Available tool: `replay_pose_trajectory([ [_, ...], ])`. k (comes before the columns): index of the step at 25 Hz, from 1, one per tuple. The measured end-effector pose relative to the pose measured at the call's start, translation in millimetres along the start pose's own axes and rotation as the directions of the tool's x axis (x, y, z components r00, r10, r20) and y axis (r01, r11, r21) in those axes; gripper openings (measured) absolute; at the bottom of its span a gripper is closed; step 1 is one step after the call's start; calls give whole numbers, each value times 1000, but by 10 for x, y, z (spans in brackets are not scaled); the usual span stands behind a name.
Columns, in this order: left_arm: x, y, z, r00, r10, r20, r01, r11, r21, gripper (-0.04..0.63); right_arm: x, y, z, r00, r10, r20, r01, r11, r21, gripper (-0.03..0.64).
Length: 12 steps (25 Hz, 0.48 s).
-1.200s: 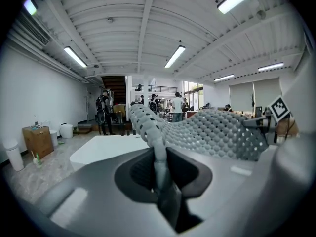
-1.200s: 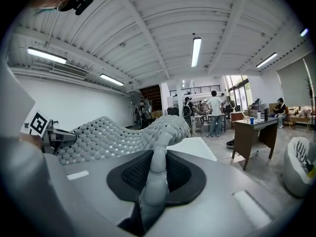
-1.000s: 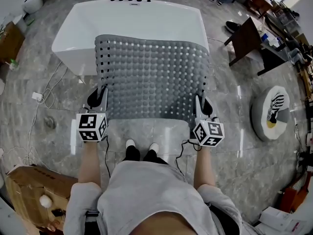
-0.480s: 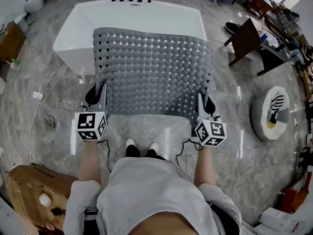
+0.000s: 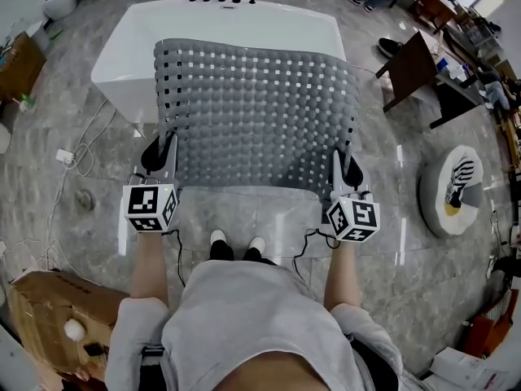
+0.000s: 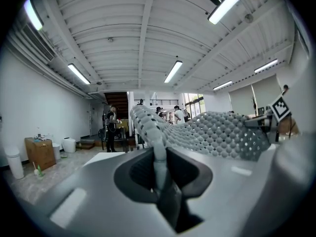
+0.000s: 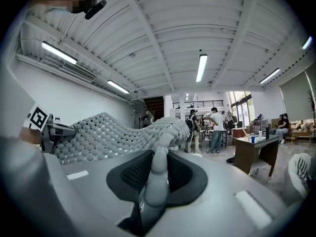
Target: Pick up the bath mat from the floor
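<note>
Lift: seemingly done, bath mat (image 5: 256, 112) is hanging clear of the floor (image 5: 269, 217).
Grip: left tongs (image 5: 167, 153) and right tongs (image 5: 338, 168) are pinching its near corners.

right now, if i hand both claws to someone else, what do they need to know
The left claw is shut on the near left corner of the bath mat.
The right claw is shut on its near right corner.
Mat: held up off the floor, spread between the claws. In the head view its far edge overlaps the bathtub; contact unclear.
Done: both corners gripped, near edge lifted.
Left: probably keep both grips even and raise the far end clear.
</note>
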State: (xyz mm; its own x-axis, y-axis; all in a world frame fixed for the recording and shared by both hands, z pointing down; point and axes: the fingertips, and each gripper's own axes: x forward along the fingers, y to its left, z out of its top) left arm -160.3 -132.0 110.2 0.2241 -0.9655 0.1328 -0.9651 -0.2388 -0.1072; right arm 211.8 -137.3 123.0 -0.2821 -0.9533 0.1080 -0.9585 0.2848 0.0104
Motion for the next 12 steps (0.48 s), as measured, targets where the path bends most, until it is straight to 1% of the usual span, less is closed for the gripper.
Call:
replay_pose_trajectory([
  [7, 19, 3, 173, 999, 3, 36, -4, 1000, 29, 60, 42, -26, 134, 1000, -2, 29, 2, 1000, -10, 69],
  [12, -2, 29, 204, 999, 4, 52, -5, 1000, 21, 60, 31, -35, 177, 999, -7, 50, 8, 1000, -4, 69],
])
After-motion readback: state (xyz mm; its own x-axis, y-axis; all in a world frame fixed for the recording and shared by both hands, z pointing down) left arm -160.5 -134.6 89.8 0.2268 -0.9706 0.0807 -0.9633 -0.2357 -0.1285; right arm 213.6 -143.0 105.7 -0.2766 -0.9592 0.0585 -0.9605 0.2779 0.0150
